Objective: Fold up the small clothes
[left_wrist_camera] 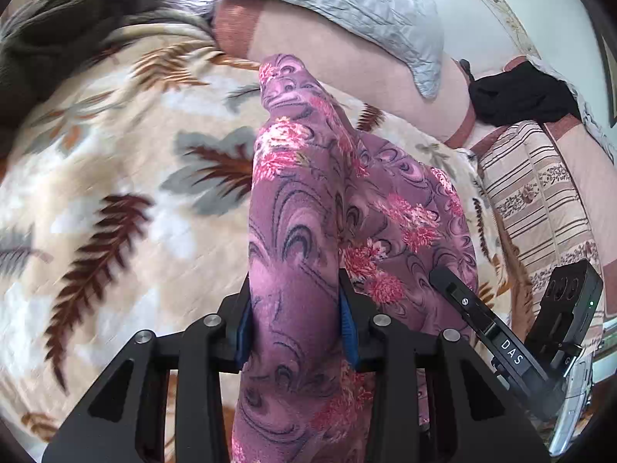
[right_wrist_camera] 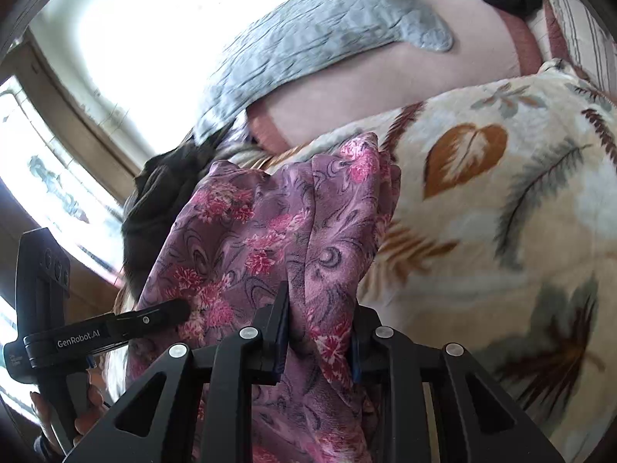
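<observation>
Purple floral garment (left_wrist_camera: 300,200) lengthwise away

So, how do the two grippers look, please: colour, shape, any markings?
Both are black, with angular linkage arms, silver round pivot pins and blue finger pads. The left gripper reads "GenRobot.AI" on its side. The right gripper reads "DAS" and shows a small green light.

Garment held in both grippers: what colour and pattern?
Purple garment with dark swirls and pink-red flower clusters. Clearest in the left wrist view.
</observation>
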### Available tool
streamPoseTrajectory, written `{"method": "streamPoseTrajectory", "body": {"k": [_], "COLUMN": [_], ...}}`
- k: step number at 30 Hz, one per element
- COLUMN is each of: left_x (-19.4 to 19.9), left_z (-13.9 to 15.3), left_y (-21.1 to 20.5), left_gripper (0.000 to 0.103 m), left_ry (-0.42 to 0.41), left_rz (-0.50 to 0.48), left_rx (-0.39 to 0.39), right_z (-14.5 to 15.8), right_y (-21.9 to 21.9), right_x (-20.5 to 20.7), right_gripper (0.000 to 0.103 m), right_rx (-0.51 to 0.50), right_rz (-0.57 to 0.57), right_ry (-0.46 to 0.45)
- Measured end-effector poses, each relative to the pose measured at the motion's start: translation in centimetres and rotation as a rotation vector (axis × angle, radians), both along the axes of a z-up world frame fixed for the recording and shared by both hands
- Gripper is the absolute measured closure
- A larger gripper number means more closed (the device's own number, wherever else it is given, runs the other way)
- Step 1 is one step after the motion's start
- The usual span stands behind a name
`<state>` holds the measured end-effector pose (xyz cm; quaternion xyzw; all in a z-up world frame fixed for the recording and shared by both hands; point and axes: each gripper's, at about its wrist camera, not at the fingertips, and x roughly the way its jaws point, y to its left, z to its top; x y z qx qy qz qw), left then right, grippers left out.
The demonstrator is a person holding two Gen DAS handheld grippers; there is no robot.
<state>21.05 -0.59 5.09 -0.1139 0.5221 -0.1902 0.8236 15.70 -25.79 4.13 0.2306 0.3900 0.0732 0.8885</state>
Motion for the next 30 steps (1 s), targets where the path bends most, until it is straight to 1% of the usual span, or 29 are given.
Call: {"method": "streamPoseTrajectory", "body": {"k": [4,7,8,9,10,11,12,13,15,17,18,20,22,23,24,25,27,28,29,30], "left_x": [-2.0,-3.3,-3.7,-3.9,-4.0,-4.2,-4.5,-4.7,-4.6,-4.1,-3.5,-2.2,-0.5,0.2,1.1,1.4,2.3,2.6,2.9,3.4], "left_z": [-0.9,-3.1,-4.3,-6.1,-7.1,-8.1,-8.5,-8.4,-7.4,-5.9,-5.0,-4.4,-4.6,-5.0,-5.5,-5.8,-6.3,-6.6,-7.1,-8.0], "left_y": [2.6,4.2,4.6,5.0,5.2,5.6,6.3,6.8,7.3,7.4,7.2,6.6,5.4,4.8,4.2,3.9,3.7,3.7,3.7,3.8], "left_gripper": [0.068,0.066,0.066,0.066,0.063,0.058,0.057,0.057,0.058,0.059,0.059,0.059,0.059,0.059,0.059,0.059,0.058,0.055,0.052,0.050], "left_ry": [0.013,0.043,0.065,0.108,0.131,0.145,0.134,0.133,0.122,0.068,0.043,0.026,0.030,0.042,0.054,0.053,0.042,0.039,0.034,0.042], "left_rz": [0.018,0.027,0.030,0.037,0.043,0.050,0.050,0.050,0.052,0.057,0.060,0.055,0.048,0.045,0.046,0.049,0.057,0.062,0.071,0.080], "left_rx": [0.007,0.017,0.027,0.044,0.059,0.060,0.013,-0.013,-0.032,-0.040,-0.046,-0.069,-0.051,-0.028,-0.007,0.001,0.019,0.026,0.042,0.068], "right_z": [-1.3,-3.6,-5.0,-5.9,-7.4,-8.2,-8.2,-8.1,-7.4,-6.0,-5.7,-5.8,-6.6,-7.0,-7.2,-7.0,-5.5,-4.9,-4.8,-5.3], "right_y": [2.4,3.5,3.8,4.0,4.3,4.2,3.8,3.4,2.2,0.9,0.6,0.5,1.0,1.1,1.4,1.8,2.5,2.6,2.5,2.2], "right_x": [-1.9,-2.9,-3.1,-3.2,-3.2,-3.5,-3.9,-4.0,-3.8,-3.0,-2.4,-0.9,1.2,1.9,2.6,3.0,3.1,3.1,3.2,3.6], "right_gripper": [0.079,0.078,0.078,0.078,0.077,0.071,0.071,0.070,0.068,0.067,0.067,0.067,0.067,0.069,0.076,0.103,0.103,0.103,0.103,0.103], "right_rx": [0.025,0.048,0.047,0.043,0.024,0.024,0.051,0.074,0.098,0.096,0.114,0.138,0.105,0.090,0.080,0.075,0.048,0.038,0.025,0.006], "right_rz": [0.030,0.038,0.038,0.038,0.035,0.031,0.025,0.019,-0.009,-0.068,-0.078,-0.075,-0.083,-0.082,-0.068,-0.042,-0.004,0.008,0.004,-0.019], "right_ry": [0.016,0.054,0.088,0.116,0.167,0.169,0.156,0.156,0.150,0.104,0.091,0.106,0.142,0.151,0.160,0.141,0.039,0.004,-0.007,0.013]}}
